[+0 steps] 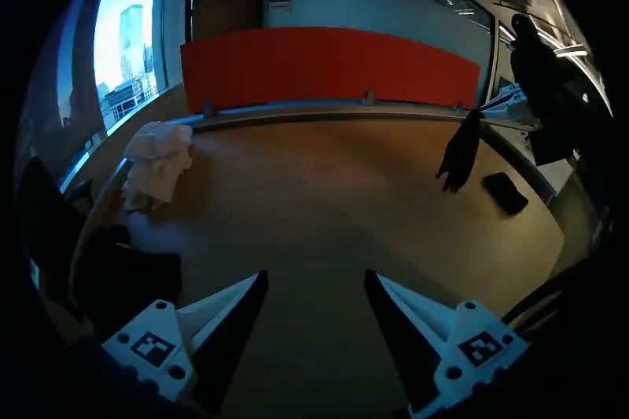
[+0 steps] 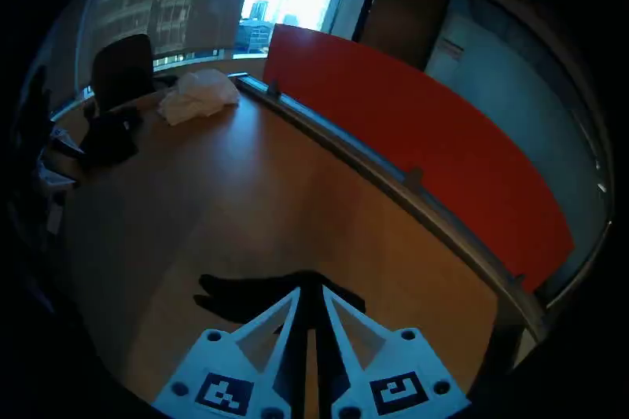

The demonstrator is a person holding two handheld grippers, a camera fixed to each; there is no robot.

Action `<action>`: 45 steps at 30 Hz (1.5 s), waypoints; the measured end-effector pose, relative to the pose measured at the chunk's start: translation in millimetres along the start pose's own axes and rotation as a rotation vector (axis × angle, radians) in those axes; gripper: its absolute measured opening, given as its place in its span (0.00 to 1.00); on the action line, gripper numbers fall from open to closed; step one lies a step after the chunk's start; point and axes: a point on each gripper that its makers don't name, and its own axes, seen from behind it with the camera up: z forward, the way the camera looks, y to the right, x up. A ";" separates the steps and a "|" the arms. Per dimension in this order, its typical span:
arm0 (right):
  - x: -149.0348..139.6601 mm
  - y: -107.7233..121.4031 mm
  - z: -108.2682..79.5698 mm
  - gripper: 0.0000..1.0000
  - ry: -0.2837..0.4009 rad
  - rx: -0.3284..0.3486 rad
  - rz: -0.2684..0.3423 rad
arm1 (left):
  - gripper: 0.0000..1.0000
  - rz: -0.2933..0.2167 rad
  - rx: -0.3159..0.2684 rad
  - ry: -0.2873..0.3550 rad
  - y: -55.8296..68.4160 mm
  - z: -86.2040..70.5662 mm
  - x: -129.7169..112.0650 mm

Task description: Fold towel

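Right gripper view: right tool (image 2: 310, 291) pinches dark towel (image 2: 236, 293) (grip point hidden); left tool (image 1: 315, 274) gapes.

Left gripper (image 1: 315, 277) and right gripper (image 2: 311, 293): white wedge-shaped jaws with black inner faces. Each jaw carries a square black-and-white marker and small dark screws.

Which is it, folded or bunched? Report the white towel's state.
Bunched: the white towel lies in a rumpled heap on the table, no flat layers showing.

The towel (image 1: 460, 153) hangs over the desk (image 1: 314, 207), perhaps touching it (a cloth pile (image 1: 157, 161) farther left).
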 end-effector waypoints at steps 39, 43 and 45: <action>-124.8 167.4 -41.8 0.05 -0.155 -0.144 0.097 | 0.90 0.052 0.012 -0.045 42.2 10.3 9.7; -135.8 170.2 -45.7 0.05 -0.166 -0.146 0.100 | 0.90 0.054 0.011 -0.044 46.2 10.7 11.3; -140.9 171.1 -47.8 0.05 -0.171 -0.147 0.102 | 0.90 0.053 0.009 -0.044 48.0 10.8 11.8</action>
